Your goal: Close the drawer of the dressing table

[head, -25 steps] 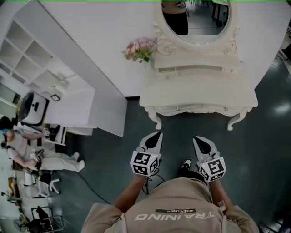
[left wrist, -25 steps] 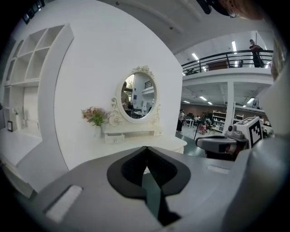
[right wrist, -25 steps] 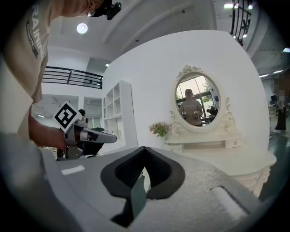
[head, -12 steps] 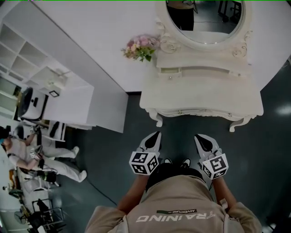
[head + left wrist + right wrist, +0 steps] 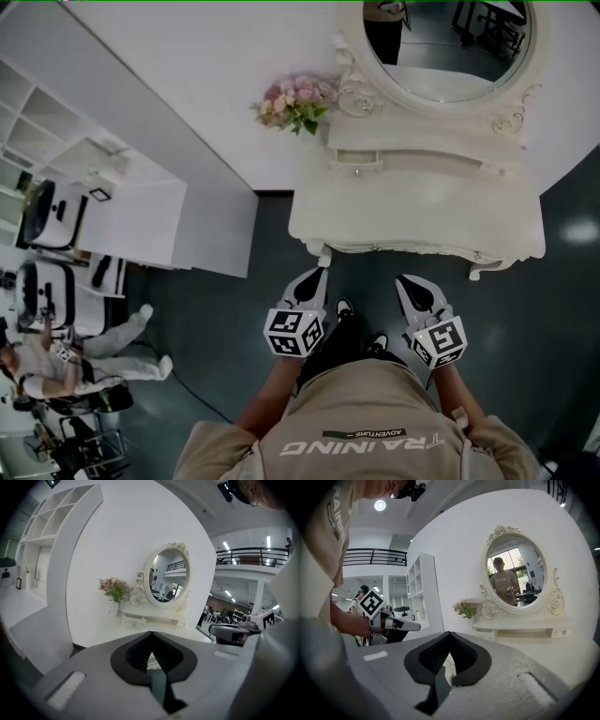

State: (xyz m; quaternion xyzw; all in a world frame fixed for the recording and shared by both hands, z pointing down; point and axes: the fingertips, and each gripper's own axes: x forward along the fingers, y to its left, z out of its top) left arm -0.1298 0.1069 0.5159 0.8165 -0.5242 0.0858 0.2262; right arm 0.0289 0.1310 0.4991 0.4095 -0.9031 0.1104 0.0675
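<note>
The white dressing table (image 5: 412,211) with its oval mirror (image 5: 448,47) stands ahead of me against the wall. On its upper shelf, the small left drawer (image 5: 356,161) sticks out a little; it also shows as the small drawer (image 5: 135,619) and the small drawer (image 5: 486,633) in the two gripper views. My left gripper (image 5: 317,277) and right gripper (image 5: 405,283) hang side by side over the dark floor, just short of the table's front edge. Both are shut and hold nothing, their jaws meeting at the tips.
A bunch of pink flowers (image 5: 292,101) stands at the table's left end. A white shelf unit (image 5: 112,178) juts from the wall on the left. A person (image 5: 56,361) is at far left among office gear. Two knobs mark the table's front drawers (image 5: 422,251).
I have stepped closer to the dressing table, which now sits lower and nearer in view. Both grippers stay shut and side by side.
</note>
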